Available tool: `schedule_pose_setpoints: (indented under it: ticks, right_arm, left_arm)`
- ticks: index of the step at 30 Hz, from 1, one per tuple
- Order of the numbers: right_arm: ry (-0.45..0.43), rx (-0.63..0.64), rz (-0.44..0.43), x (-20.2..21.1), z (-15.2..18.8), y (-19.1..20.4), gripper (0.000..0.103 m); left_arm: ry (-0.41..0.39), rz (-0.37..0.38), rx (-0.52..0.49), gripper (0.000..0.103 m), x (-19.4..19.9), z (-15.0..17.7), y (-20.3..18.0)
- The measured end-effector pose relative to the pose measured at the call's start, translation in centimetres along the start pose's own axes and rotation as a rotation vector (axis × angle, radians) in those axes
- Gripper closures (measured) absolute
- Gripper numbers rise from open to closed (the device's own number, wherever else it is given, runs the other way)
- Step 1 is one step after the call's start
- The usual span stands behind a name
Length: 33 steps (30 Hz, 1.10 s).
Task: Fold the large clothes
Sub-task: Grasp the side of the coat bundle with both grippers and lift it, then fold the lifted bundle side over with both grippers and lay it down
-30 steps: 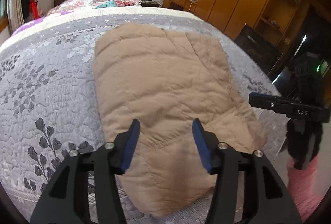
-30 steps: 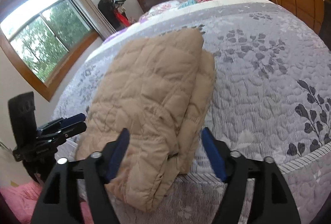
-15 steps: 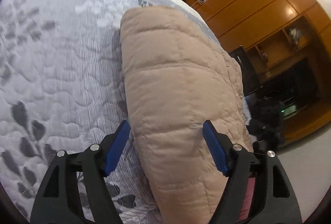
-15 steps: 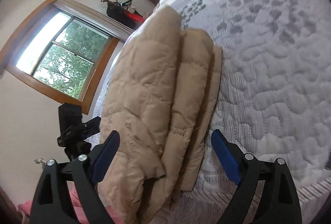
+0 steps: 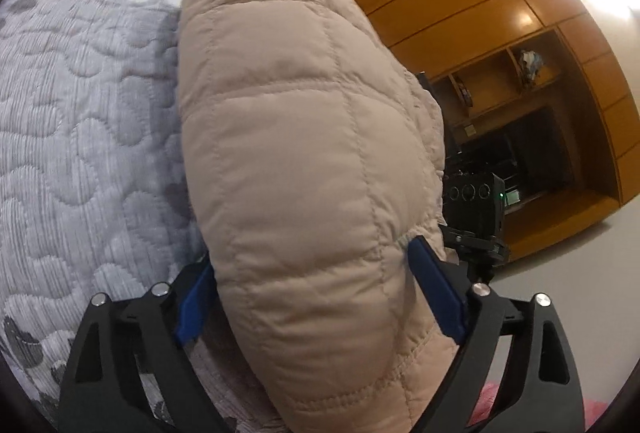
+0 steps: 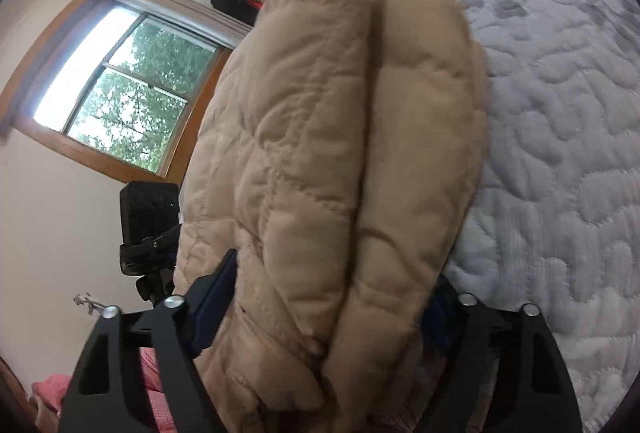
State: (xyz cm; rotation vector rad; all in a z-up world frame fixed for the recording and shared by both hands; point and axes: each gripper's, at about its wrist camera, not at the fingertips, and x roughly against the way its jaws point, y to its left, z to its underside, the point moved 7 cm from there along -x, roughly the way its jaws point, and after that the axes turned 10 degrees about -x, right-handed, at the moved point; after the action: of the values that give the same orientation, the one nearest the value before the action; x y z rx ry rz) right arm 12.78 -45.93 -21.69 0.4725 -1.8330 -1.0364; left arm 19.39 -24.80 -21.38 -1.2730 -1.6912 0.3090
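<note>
Left hand-held gripper (image 5: pixel 316 285): jaws apart, straddling folded beige quilted jacket (image 5: pixel 304 137) on bed (image 5: pixel 80 113).
Right hand-held gripper (image 6: pixel 320 301): spread around the stacked layers' near end.
Handling: soft, puffy, light, springy; pinch all layers together.

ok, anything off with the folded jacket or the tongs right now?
Nothing stands out. The folded beige quilted jacket lies on the grey bedspread with its layers stacked, edges slightly uneven. Left tongs and right tongs each straddle its near end.
</note>
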Motion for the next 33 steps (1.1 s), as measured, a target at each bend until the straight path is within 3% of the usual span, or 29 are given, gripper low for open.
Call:
schedule_pose_setpoints:
  ticks: [5,10,15,25,33]
  right_arm:
    - [-0.005,0.06,-0.009,-0.5,-0.3,2.3,0.048]
    - [-0.034,0.142,0.001,-0.4,-1.2,5.2,0.051]
    - [-0.041,0.206,0.023,-1.7,-4.2,8.7,0.051]
    - [0.025,0.249,0.041,-9.2,-12.6,13.8,0.052]
    - [0.096,0.214,0.065,-15.6,-15.0,13.4,0.052]
  left_arm:
    - [-0.026,0.042,-0.028,0.037,0.7,-0.3,-0.8]
    - [-0.074,0.071,-0.095,0.041,2.4,-1.4,-2.8]
    - [-0.143,0.017,-0.156,0.041,5.0,-4.9,-3.3]
    - [-0.227,-0.057,-0.069,0.04,9.5,-11.6,3.9]
    - [-0.225,-0.089,0.038,0.039,10.8,-12.6,10.1]
